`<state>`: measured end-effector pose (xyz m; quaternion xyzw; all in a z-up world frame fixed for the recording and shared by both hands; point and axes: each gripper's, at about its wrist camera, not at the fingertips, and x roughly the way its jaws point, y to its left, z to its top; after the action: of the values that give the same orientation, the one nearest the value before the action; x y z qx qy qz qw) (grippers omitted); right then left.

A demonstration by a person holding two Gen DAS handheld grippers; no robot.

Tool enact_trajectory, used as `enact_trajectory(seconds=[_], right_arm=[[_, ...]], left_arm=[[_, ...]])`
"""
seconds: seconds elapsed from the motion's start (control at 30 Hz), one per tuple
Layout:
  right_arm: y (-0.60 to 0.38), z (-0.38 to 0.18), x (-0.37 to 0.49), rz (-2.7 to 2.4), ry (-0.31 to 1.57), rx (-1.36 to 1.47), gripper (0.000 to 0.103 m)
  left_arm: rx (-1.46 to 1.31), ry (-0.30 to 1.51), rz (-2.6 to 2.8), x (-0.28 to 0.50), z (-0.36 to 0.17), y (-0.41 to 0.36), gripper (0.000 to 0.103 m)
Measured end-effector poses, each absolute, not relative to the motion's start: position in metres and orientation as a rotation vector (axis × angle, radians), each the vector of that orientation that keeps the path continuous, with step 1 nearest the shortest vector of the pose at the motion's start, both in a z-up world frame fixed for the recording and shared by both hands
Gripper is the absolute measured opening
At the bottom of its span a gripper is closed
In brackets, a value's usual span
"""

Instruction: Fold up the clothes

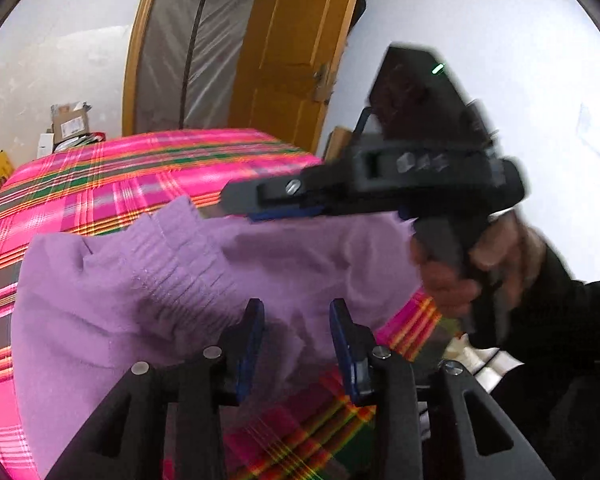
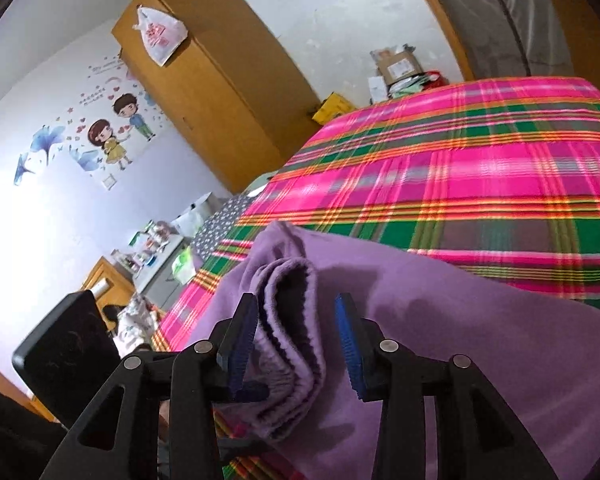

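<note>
Left wrist view: your left gripper [image 1: 297,320] has its blue-padded jaws apart over the crumpled lilac knit garment [image 1: 140,280], which lies on the pink, green and orange plaid bedspread [image 1: 100,184] near its front edge; your right gripper [image 1: 276,206], gripped by a hand [image 1: 456,276] in a dark sleeve, hovers over the garment's far side. Right wrist view: your right gripper [image 2: 296,328] stands with jaws apart, the garment's folded ribbed hem [image 2: 288,320] between the pads but not pinched; a tan wooden wardrobe [image 2: 220,92] stands behind the bed
</note>
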<state>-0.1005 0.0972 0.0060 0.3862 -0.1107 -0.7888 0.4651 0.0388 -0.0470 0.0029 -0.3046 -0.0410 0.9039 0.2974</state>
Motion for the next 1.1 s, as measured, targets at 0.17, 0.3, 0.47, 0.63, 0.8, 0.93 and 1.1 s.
enact_trajectory(seconds=[0.17,0.3,0.47,0.63,0.8,0.93,1.1], right_arm=[[0.08,0.004,-0.1,-1.867,-0.229,0.959,0.042],[0.059,-0.002,-0.107,-1.821,-0.179,0.991,0.042],[0.035,-0.009,-0.115,-1.739,-0.099,1.054,0.042],[0.028,-0.015,-0.134,-1.719,-0.179,1.103,0.037],[0.051,-0.017,-0.145,-1.748,-0.421,1.069,0.007],[0.083,-0.033,-0.159,-1.811,-0.583,1.12,0.007],[0.092,-0.062,-0.17,-1.792,-0.658,1.27,0.014]], left_arm=[[-0.747,-0.247,2.443,0.057,0.014,-0.083,0.036],[-0.83,-0.308,2.535,0.052,0.004,-0.105,0.037],[-0.92,-0.348,2.589,0.046,-0.009,-0.119,0.037],[-0.955,-0.345,2.58,0.041,-0.015,-0.12,0.037],[-0.973,-0.357,2.578,0.04,-0.02,-0.121,0.037],[-0.981,-0.37,2.566,0.042,-0.027,-0.122,0.037],[-0.979,-0.368,2.561,0.046,-0.026,-0.121,0.037]])
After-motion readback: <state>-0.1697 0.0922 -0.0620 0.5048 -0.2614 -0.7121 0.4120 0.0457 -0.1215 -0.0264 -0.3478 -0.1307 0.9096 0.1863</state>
